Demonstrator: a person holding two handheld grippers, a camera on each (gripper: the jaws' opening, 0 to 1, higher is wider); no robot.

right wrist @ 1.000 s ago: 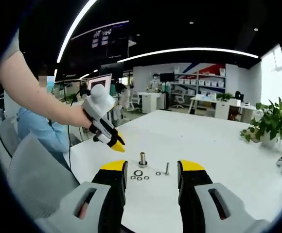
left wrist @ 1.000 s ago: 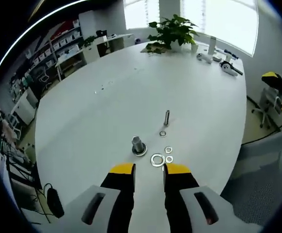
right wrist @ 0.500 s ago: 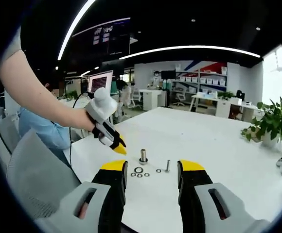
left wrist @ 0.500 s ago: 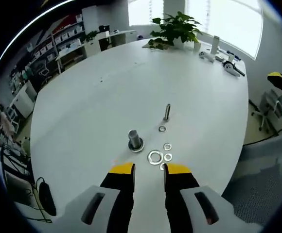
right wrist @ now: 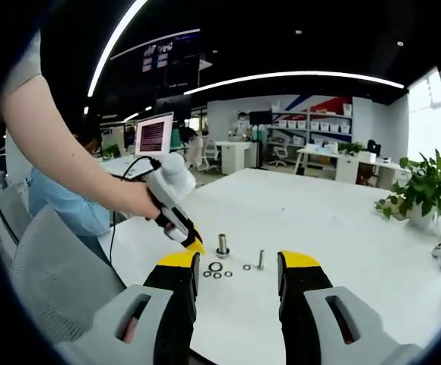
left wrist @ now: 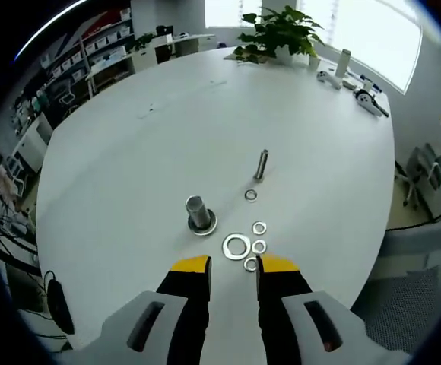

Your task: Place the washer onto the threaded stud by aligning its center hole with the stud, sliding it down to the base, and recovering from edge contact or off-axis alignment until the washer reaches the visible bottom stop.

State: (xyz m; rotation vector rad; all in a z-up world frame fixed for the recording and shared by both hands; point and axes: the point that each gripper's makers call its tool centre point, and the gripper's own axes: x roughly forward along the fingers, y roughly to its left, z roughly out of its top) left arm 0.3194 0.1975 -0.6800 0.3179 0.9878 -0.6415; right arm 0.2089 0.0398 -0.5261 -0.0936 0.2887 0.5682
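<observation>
my left gripper (left wrist: 232,264) has dropped closer over the washers.
its jaws stand slightly apart, empty; the large washer (left wrist: 236,245) lies flat just ahead, beside the stud (left wrist: 198,214). my right gripper (right wrist: 236,262) waits open, empty.

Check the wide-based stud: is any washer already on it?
On the wide-based stud no washer sits over the shaft; just its flat base flange on the table. The large washer and small washers lie loose beside it. Anything under the flange is hidden.
</observation>
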